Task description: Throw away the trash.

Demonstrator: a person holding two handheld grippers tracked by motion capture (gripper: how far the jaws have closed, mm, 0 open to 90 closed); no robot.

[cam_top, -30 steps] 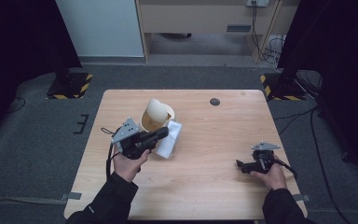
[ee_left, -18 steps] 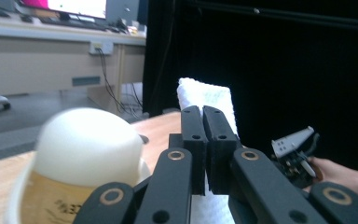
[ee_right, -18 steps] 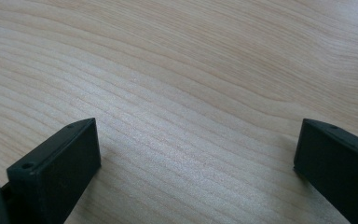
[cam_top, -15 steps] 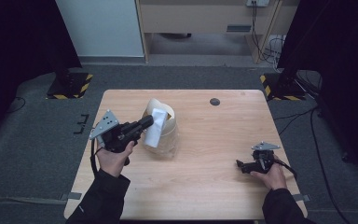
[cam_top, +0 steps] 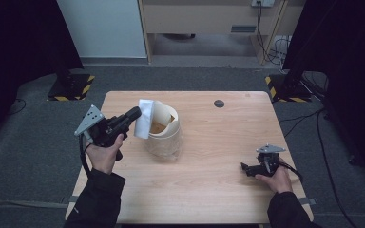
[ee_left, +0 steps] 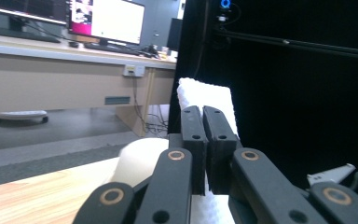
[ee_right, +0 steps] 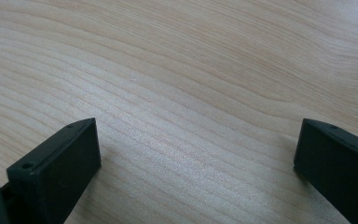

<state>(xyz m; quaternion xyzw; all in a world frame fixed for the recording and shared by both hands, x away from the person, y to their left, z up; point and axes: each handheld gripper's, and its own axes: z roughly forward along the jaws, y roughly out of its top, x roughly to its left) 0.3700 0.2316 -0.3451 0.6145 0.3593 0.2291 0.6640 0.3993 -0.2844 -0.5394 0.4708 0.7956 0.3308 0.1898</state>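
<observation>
My left gripper (cam_top: 135,114) is held above the table's left side, shut on a white folded cloth (cam_top: 143,118). In the left gripper view the two jaws (ee_left: 204,112) press together on the cloth (ee_left: 209,95), which stands up behind them. Just right of the cloth stands a beige round container (cam_top: 165,130) with an open top, resting on the wooden table (cam_top: 218,137). The same container (ee_left: 137,161) shows low behind the jaws. My right gripper (cam_top: 244,167) rests on the table at the front right. Its jaws (ee_right: 196,154) stand wide open over bare wood.
A small dark round disc (cam_top: 219,103) lies near the table's far edge. Black stands with yellow-striped bases (cam_top: 71,88) flank the table on the grey floor. A desk with a monitor (ee_left: 107,21) stands beyond.
My left gripper has lifted the white cloth off the table in front of the container and carried it left and up. The right gripper has kept still.
</observation>
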